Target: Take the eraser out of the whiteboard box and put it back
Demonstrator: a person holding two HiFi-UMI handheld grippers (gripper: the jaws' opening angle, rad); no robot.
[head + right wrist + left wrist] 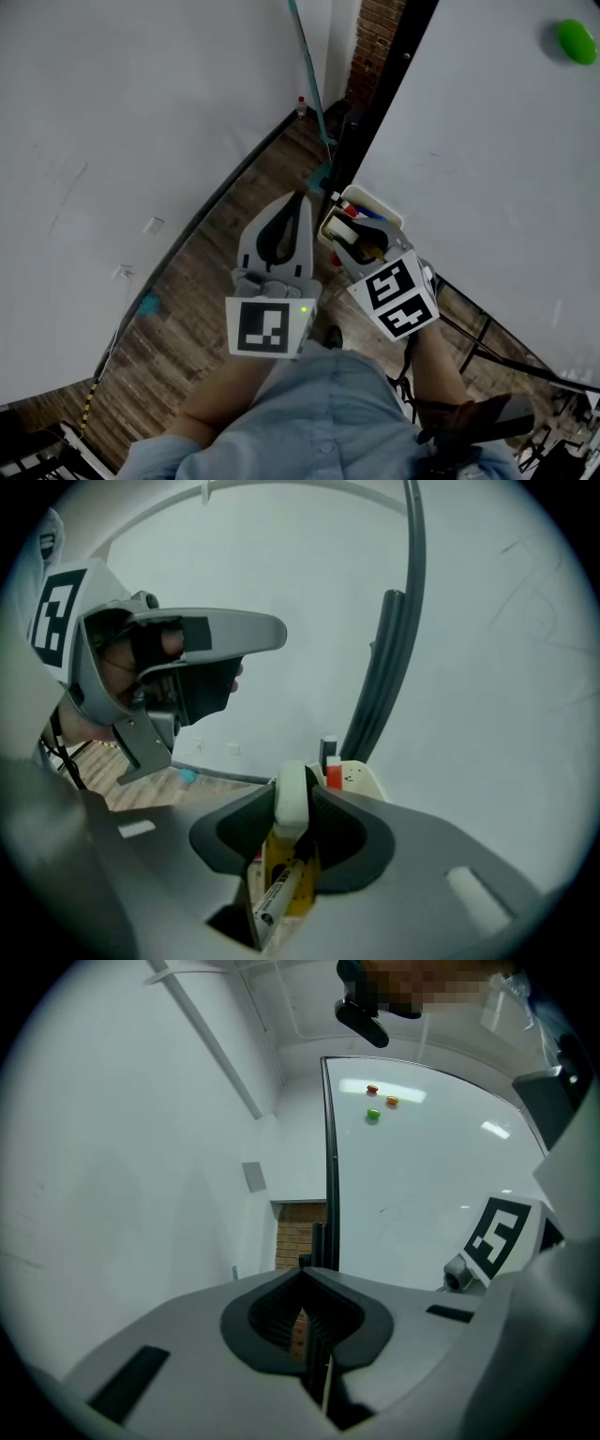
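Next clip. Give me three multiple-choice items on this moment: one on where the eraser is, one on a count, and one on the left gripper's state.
1. Where is the eraser?
A) on the floor
B) between the jaws of the right gripper, over the box
C) on a chair

2. How many coloured dots show on the whiteboard in the left gripper view?
A) one
B) three
C) six

3. How do the jaws of the left gripper stand?
A) wide apart
B) closed on a marker
C) together, with nothing between them

Answers:
1 B: the right gripper view shows the pale eraser pinched between the jaw tips, with the box just below.
2 B: one red, one orange and one green dot sit close together high on the board.
3 C: the left gripper view shows the jaw tips meeting, and nothing is held.
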